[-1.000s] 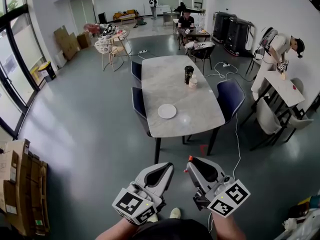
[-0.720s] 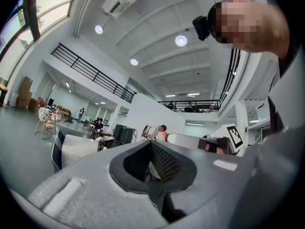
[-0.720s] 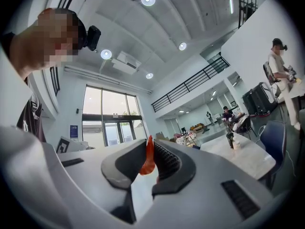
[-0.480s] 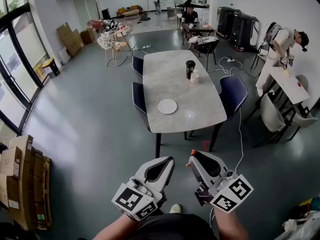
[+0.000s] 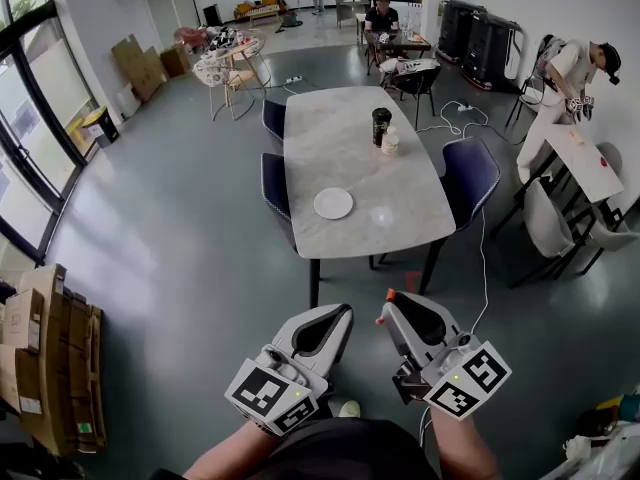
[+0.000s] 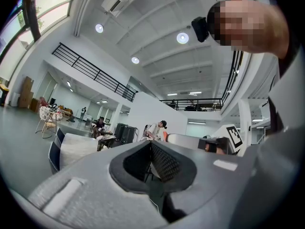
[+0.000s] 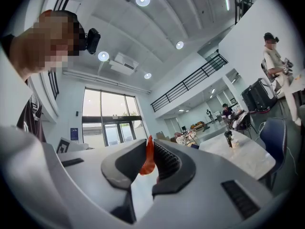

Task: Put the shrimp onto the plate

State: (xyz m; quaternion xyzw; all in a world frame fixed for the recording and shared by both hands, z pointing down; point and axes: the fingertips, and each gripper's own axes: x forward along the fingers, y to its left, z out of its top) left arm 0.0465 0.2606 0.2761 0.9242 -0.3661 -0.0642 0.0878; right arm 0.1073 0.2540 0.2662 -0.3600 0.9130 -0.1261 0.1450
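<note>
Between clamped jaws of the right gripper [image 7: 148, 147], shrimp [image 7: 149, 162], long axis seemingly along them, tip outward, left gripper [image 6: 149, 144] jaws together.

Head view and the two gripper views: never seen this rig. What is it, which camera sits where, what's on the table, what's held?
No robot: a person holds a hand-held gripper in each hand. The head view is a camera on the person's head, looking down at both. Each gripper view rides on its gripper, looking along its jaws. The left hand-held gripper is shut on nothing; the right hand-held gripper is shut on an orange shrimp. Ahead, some way off, a marble table carries an empty white plate, a dark cup and a small pale bottle.
</note>
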